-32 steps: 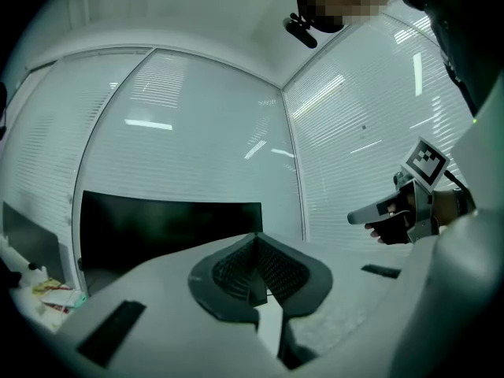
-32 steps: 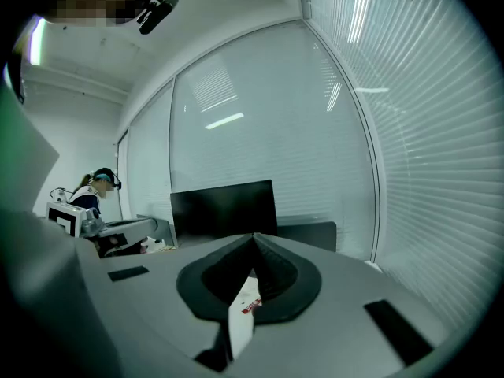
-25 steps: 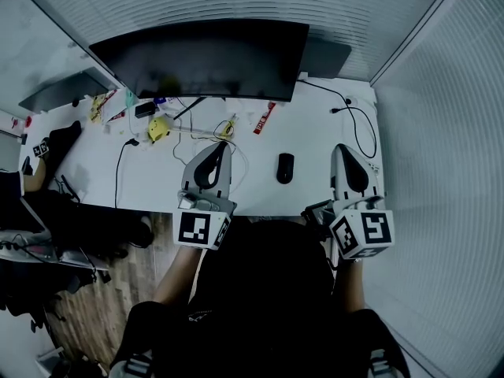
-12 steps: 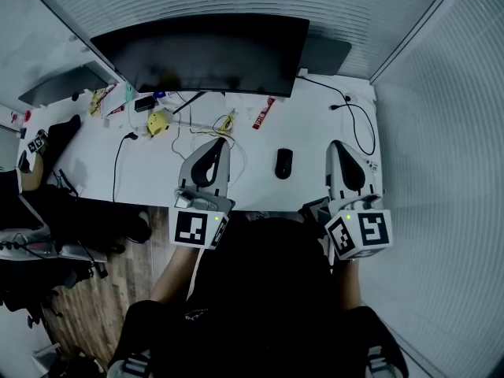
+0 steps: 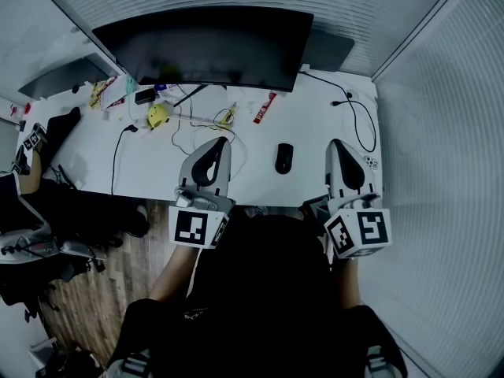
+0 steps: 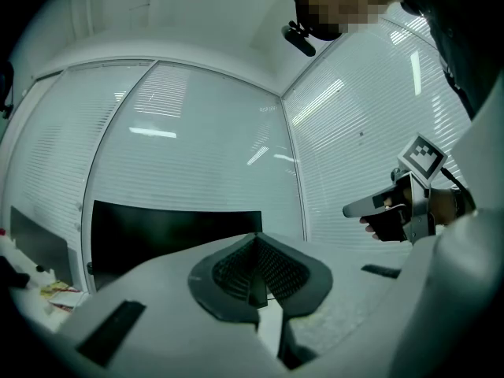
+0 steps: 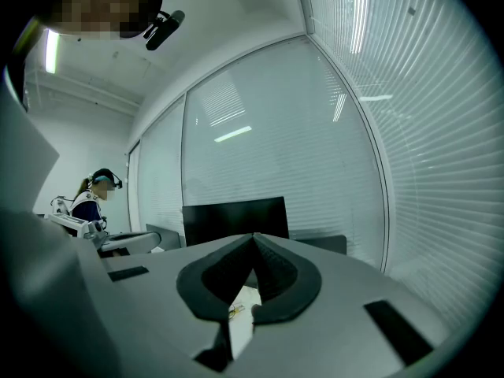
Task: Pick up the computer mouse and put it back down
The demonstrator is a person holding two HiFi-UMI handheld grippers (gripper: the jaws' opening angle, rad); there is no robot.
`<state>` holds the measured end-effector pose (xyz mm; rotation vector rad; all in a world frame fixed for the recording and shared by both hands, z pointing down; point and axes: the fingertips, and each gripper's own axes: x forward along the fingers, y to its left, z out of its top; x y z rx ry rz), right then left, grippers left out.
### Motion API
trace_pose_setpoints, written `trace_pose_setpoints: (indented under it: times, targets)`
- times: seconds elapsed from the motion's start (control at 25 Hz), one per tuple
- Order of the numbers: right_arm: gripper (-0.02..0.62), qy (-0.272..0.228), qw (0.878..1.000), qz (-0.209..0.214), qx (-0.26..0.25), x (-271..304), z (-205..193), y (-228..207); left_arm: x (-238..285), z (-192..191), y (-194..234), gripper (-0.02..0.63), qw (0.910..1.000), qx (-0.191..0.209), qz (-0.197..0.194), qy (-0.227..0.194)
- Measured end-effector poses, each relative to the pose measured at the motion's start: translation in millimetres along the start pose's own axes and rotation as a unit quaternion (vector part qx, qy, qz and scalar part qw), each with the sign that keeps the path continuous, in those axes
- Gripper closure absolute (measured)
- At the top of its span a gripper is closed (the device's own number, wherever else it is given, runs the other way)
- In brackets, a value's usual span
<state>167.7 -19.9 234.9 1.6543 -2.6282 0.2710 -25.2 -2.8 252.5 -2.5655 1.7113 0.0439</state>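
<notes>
The black computer mouse [image 5: 284,157] lies on the white desk [image 5: 307,124], between my two grippers and apart from both. My left gripper [image 5: 221,142] hovers over the desk's front part, left of the mouse, jaws together and empty. My right gripper [image 5: 337,144] is held the same way to the right of the mouse, shut with nothing in it. In the left gripper view the closed jaw tips [image 6: 256,239] point level toward the monitor [image 6: 173,231], and the right gripper [image 6: 394,207] shows at the right. The right gripper view shows shut tips [image 7: 253,239]; the mouse is hidden there.
A wide black monitor [image 5: 209,46] stands at the desk's back. A yellow object [image 5: 158,115], small packets and cables [image 5: 358,124] lie around it. Blinded glass walls [image 5: 441,132] close in the back and right. Another person [image 7: 94,195] sits at the left.
The head view has tilted slightly, so the desk sits a little higher in the picture. Both grippers and the mouse keep their places.
</notes>
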Motion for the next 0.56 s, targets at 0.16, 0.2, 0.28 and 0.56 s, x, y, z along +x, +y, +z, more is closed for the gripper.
trace_pose_setpoints:
  times: [0.16,0.2,0.28,0.56]
  targets:
    - [0.597,0.000,1.000,0.005,0.000,-0.3,1.6,2.7,-2.2,3.9,3.1,0.601,1.0000,0.001,0.005,-0.005]
    - [0.597,0.001,1.000,0.005,0.001,-0.1,1.5,3.0,-2.9,4.5,3.8,0.601,1.0000,0.002,0.006,-0.006]
    - [0.597,0.002,1.000,0.006,0.003,0.1,0.4,3.4,-4.1,3.6,4.0,0.600,1.0000,0.001,0.007,-0.006]
    - [0.597,0.007,1.000,0.010,0.006,-3.5,-4.6,5.9,-10.3,-0.4,0.0,0.601,1.0000,0.003,0.005,0.001]
